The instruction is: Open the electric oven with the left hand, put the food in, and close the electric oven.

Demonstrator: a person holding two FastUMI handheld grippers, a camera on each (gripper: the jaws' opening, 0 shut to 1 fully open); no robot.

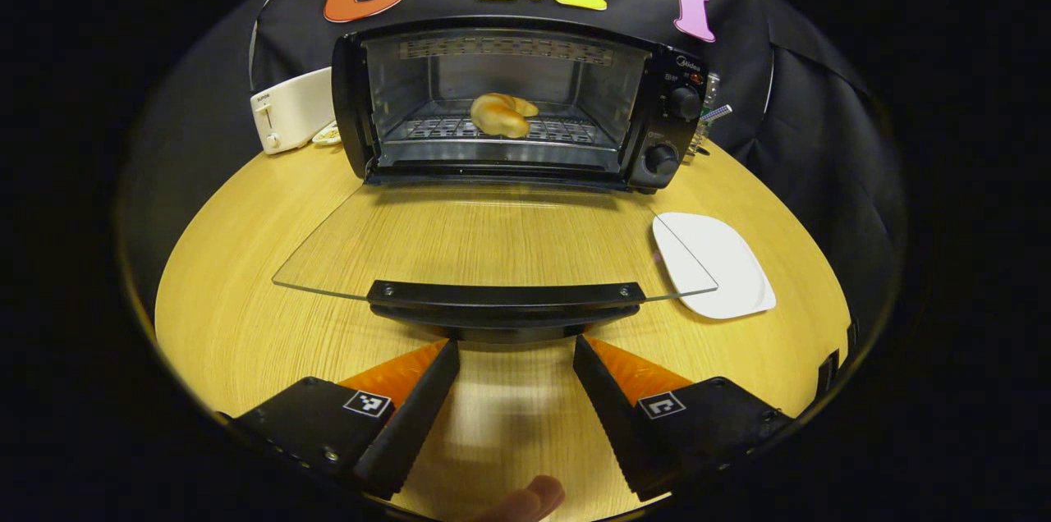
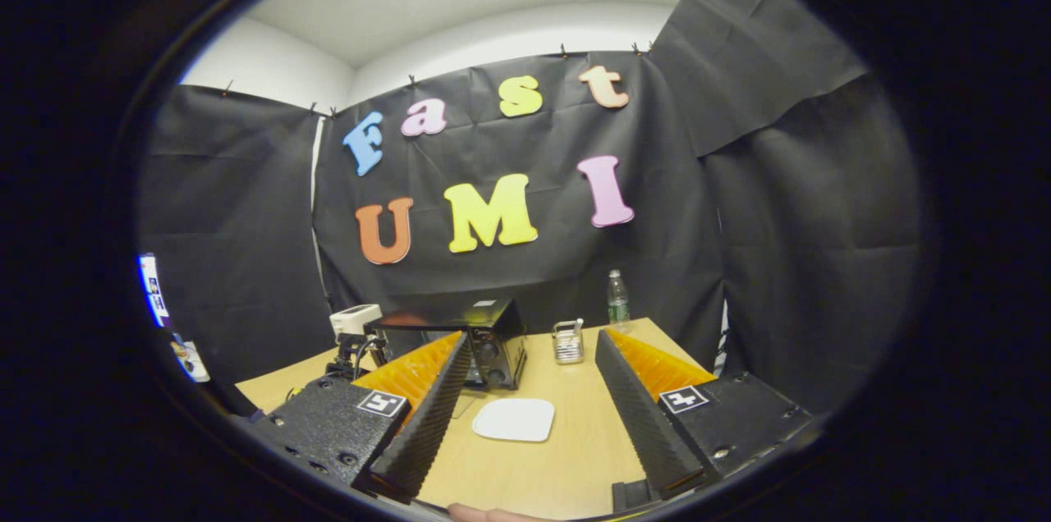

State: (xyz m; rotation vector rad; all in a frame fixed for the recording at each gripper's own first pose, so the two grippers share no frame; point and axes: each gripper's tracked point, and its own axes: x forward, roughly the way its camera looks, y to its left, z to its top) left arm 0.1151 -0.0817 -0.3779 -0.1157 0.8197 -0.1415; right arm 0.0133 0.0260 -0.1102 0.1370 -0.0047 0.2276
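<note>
The black electric oven [image 1: 509, 107] stands at the back of the wooden table with its glass door [image 1: 493, 247] folded flat toward me. A golden bread roll [image 1: 501, 114] lies on the wire rack inside. My left gripper [image 1: 516, 354] is open just in front of the door's black handle [image 1: 505, 302], fingers apart on either side and not touching it. In the right gripper view my right gripper [image 2: 534, 354] is open and held high and back from the table, with the oven [image 2: 484, 345] small behind its left finger.
An empty white plate [image 1: 714, 263] lies right of the open door, also visible as the plate [image 2: 515, 419] in the right gripper view. A white toaster [image 1: 289, 109] stands left of the oven. A metal holder [image 2: 566, 341] and a water bottle [image 2: 617, 300] stand at the back right.
</note>
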